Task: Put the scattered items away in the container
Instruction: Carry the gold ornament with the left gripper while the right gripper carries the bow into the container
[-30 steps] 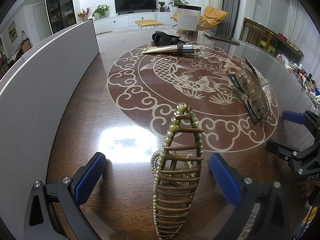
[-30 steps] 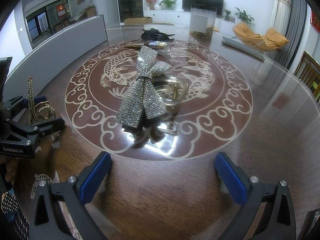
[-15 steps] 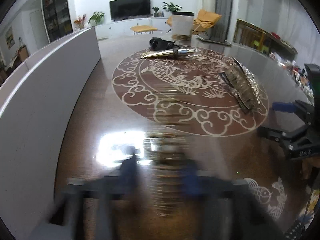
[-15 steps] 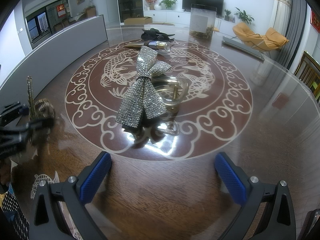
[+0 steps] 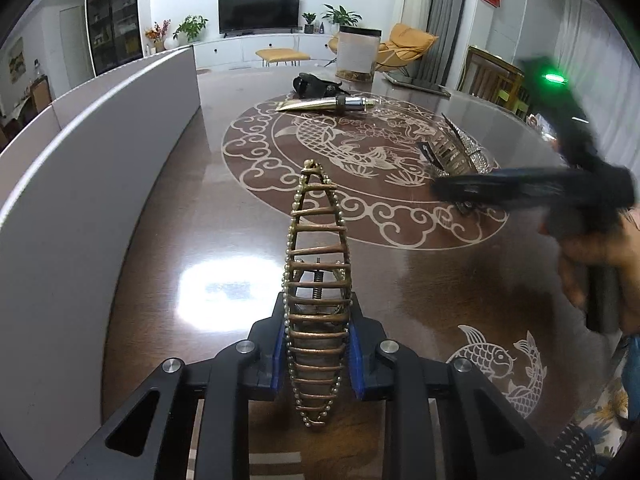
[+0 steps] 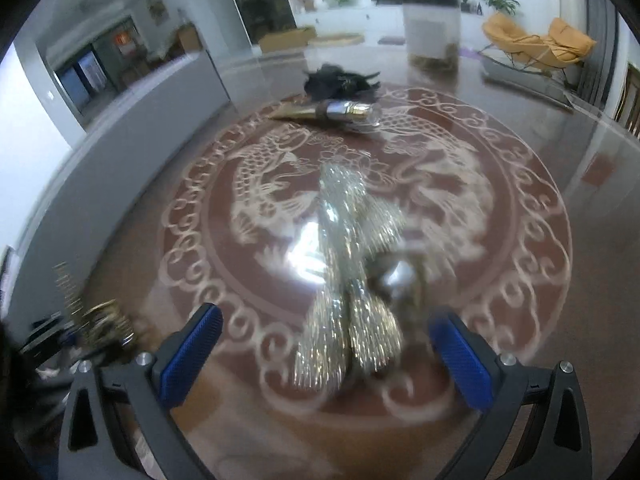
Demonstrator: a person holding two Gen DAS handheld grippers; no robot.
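Left gripper (image 5: 316,354) fingers pinching pearl-edged hair claw (image 5: 317,280) for carrying to container; right gripper (image 6: 326,354) fingers spread around rhinestone bow clip (image 6: 348,280), unpinched.

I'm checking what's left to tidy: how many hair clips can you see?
2, possibly more hidden. The pearl claw clip is clamped in the left gripper. The rhinestone bow clip lies on the table's medallion, between the right gripper's open jaws.

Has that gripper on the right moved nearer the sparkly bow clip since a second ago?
Yes. The right gripper has come forward: the bow clip now lies between its open fingers, instead of ahead over the table's fish pattern.
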